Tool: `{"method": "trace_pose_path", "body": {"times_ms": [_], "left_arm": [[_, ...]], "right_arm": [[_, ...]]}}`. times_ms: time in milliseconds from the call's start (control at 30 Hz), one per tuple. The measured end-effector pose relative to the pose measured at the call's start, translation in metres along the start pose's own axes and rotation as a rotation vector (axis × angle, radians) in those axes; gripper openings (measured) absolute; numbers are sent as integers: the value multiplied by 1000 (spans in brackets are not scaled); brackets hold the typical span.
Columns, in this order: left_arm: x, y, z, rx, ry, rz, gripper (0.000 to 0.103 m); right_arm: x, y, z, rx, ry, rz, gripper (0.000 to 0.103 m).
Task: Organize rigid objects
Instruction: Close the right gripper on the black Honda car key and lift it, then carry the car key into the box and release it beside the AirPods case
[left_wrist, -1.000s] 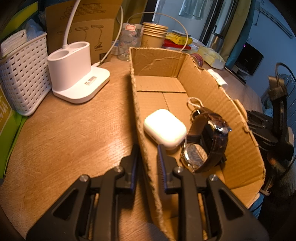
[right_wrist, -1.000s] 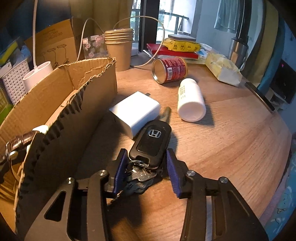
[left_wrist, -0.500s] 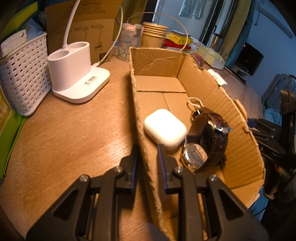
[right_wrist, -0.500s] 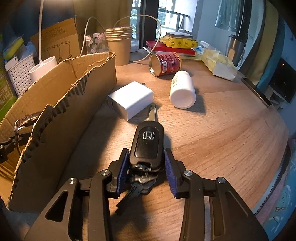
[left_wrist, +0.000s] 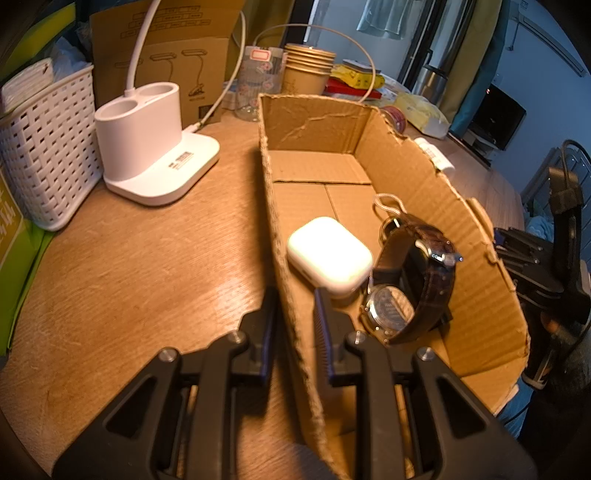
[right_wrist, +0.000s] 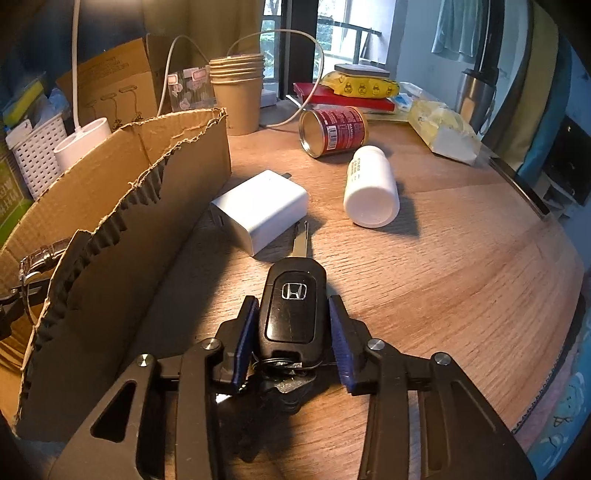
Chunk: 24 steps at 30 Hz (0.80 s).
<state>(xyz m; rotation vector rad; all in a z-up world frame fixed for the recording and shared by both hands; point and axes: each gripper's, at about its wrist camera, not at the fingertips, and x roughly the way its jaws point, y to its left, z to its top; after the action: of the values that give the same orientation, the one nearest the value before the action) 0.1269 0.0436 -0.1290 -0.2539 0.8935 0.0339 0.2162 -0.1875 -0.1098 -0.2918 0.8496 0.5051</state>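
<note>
Left gripper (left_wrist: 295, 314) is clamped on the cardboard box (left_wrist: 406, 177) wall, while right gripper (right_wrist: 291, 328) has just been closing around the car key (right_wrist: 291, 306) on the table (right_wrist: 443, 277).

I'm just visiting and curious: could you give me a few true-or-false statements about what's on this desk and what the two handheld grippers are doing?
1. The left gripper is clamped on the side wall of the cardboard box. True.
2. The box is empty. False: a white earbud case and a wristwatch lie inside.
3. The right gripper has a black car key between its fingers. True; the fingers have just been closing on it.
4. The red can stands upright. False: it lies on its side on the table.
5. The white charger block is inside the box. False: it sits on the table beside the box.
</note>
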Motion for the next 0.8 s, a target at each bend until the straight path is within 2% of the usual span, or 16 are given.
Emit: {"method": "trace_pose_path", "body": {"times_ms": [233,800], "left_arm": [[0,0,0,0,0,0,21],[0,0,0,0,0,0,22]], "right_arm": [[-9,-1,-3,2,-14,15,38],[-58,0,11,-23,-129,-12,38]]}}
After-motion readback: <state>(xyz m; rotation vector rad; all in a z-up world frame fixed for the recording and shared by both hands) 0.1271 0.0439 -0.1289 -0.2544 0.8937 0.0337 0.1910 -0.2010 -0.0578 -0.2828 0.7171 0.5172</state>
